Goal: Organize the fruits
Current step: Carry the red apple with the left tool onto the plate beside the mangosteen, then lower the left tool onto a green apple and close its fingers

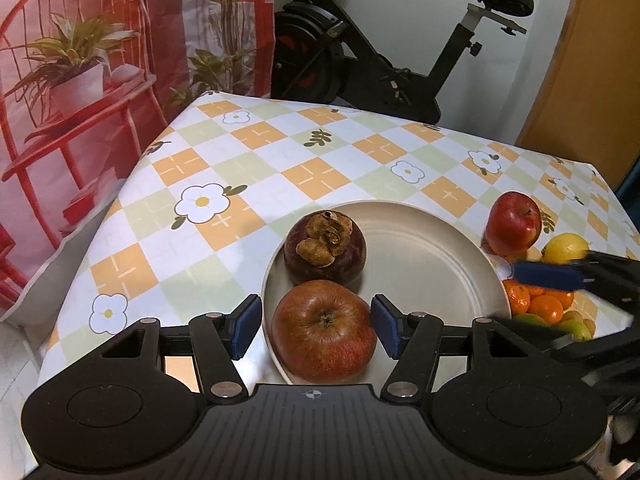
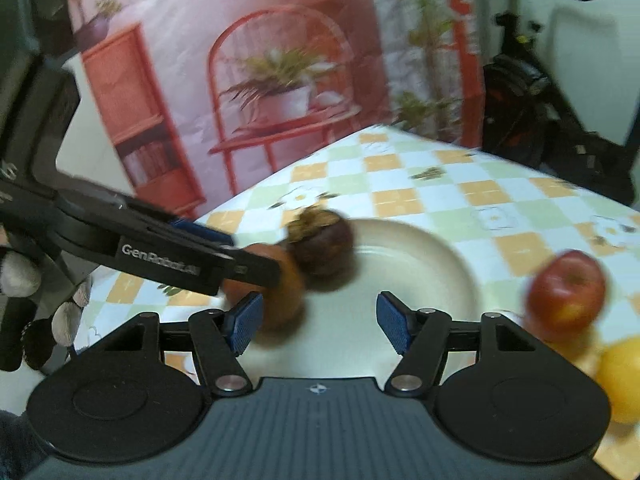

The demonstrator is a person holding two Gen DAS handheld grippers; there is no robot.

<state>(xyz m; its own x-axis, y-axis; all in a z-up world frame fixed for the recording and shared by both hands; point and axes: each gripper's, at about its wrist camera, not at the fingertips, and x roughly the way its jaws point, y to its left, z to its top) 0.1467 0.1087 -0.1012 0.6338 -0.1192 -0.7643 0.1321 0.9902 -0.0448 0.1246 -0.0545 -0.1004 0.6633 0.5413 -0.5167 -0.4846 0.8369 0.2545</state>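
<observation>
My left gripper [image 1: 316, 326] stands apart around the russet apple [image 1: 323, 330] on the plate [image 1: 432, 256], pads clear of its skin, beside the mangosteen [image 1: 325, 246]. I judge that apple placed. My right gripper [image 2: 318, 322] is apart and empty; next it should fetch the red apple [image 2: 566, 294] waiting on the surface [image 1: 320, 160].
</observation>
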